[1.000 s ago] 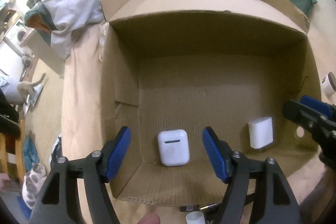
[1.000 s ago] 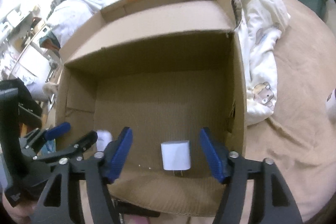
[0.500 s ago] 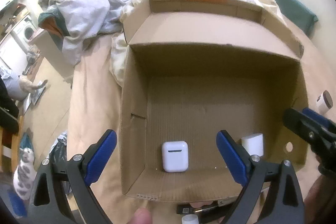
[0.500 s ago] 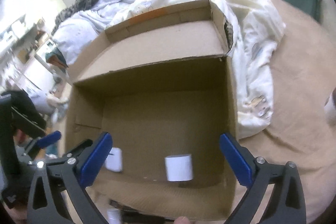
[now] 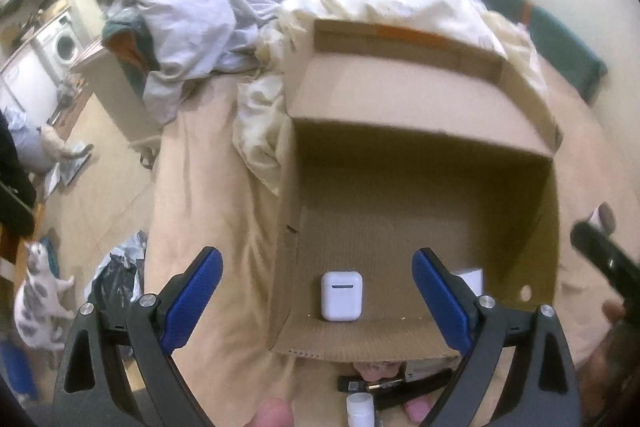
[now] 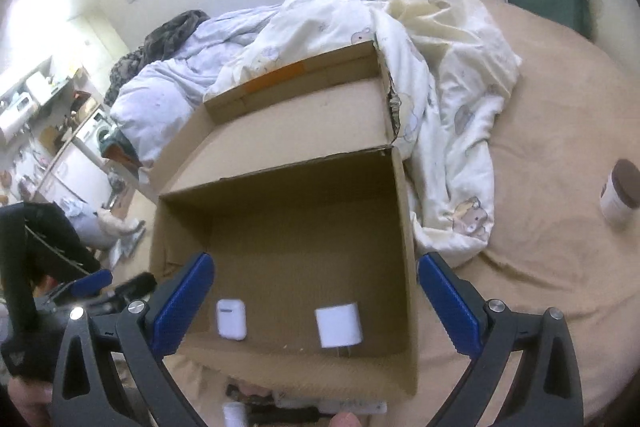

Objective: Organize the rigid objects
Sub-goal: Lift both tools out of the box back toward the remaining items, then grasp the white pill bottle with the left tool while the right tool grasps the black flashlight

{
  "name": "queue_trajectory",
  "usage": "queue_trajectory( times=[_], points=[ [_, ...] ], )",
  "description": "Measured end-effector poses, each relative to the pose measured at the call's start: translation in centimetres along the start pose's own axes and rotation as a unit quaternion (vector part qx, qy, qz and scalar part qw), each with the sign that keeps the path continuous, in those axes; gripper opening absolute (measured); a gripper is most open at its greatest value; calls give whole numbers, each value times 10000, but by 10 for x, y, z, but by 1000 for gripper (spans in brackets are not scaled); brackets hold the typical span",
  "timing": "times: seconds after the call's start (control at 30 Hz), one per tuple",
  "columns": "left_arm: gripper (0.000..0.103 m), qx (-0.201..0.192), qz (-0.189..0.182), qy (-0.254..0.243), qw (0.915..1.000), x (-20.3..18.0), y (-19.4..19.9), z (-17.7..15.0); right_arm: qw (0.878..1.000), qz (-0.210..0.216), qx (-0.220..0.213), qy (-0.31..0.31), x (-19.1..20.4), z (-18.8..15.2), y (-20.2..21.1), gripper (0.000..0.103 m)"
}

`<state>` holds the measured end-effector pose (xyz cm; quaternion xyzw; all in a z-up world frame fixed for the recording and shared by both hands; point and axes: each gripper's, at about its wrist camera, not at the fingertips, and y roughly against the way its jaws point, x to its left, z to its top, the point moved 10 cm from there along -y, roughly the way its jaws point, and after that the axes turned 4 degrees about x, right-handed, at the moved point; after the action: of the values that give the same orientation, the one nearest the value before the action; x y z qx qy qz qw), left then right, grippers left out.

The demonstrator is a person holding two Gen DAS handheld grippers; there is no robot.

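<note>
Right, both my grippers' jaws gape empty; earbud case [image 5: 341, 295] in the box [image 5: 420, 131] looks light, slick — I'd pinch its flat sides.

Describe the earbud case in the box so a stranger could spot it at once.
Find the open brown cardboard box on the tan bedsheet, beside the rumpled white duvet. On its floor near the front edge lie two small white items. The small white rounded earbud case is the left one, with soft corners and a dark lid slit, unlike the squarer white charger block with metal prongs.
</note>
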<state>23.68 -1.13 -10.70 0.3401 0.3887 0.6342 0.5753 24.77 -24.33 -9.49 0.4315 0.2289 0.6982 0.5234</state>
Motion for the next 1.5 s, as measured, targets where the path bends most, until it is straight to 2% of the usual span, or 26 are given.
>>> queue_trajectory(
  times=[0.13, 0.3, 0.53, 0.7, 0.77, 0.8, 0.9, 1.0, 1.07, 1.13, 1.2, 1.33, 1.43, 1.5],
  points=[
    [95, -9, 21, 86, 10000, 10, 16, -5, 9999, -12, -65, -102, -3, -4, 19, 103],
    [95, 240, 46, 158, 9996, 22, 19, -34, 9999, -17, 111, -7, 0, -22, 27, 103],
    [95, 463, -200, 313, 9982, 24, 16, -70, 9987, -292, 410, 91, -2, -57, 32, 103],
    [95, 484, -92, 330, 9982, 28, 4, -83, 9978, -399, 519, -94, -16, -75, 23, 103],
    [95, 501, 75, 290, 9983, 32, -3, -87, 9956, -608, 707, -121, -25, -83, 13, 103],
    [95, 561, 122, 317, 9978, 34, -7, -89, 9948, -599, 821, -120, -26, -86, 8, 103],
    [95, 822, -39, 442, 9956, 32, -20, -97, 9930, -637, 990, -23, -26, -93, -2, 103],
    [95, 1092, 32, 252, 9937, 23, -33, -112, 9917, -553, 1156, -22, -21, -100, -10, 103],
    [94, 1449, -158, 133, 9892, 11, -46, -129, 9912, -538, 1205, 28, -18, -102, -14, 103],
    [89, 1767, -354, 82, 9836, 0, -56, -145, 9907, -548, 1243, 104, -15, -103, -17, 103],
    [86, 1966, -389, -11, 9797, -8, -64, -156, 9903, -516, 1284, 111, -13, -103, -20, 103],
    [81, 2095, -275, -334, 9768, -19, -74, -167, 9888, -538, 1384, 128, -12, -107, -24, 103],
    [67, 2228, -311, -440, 9734, -26, -79, -177, 9885, -502, 1422, 143, -10, -108, -25, 103],
    [51, 2415, -462, -467, 9682, -30, -83, -188, 9882, -479, 1447, 145, -10, -109, -25, 103]
  ],
)
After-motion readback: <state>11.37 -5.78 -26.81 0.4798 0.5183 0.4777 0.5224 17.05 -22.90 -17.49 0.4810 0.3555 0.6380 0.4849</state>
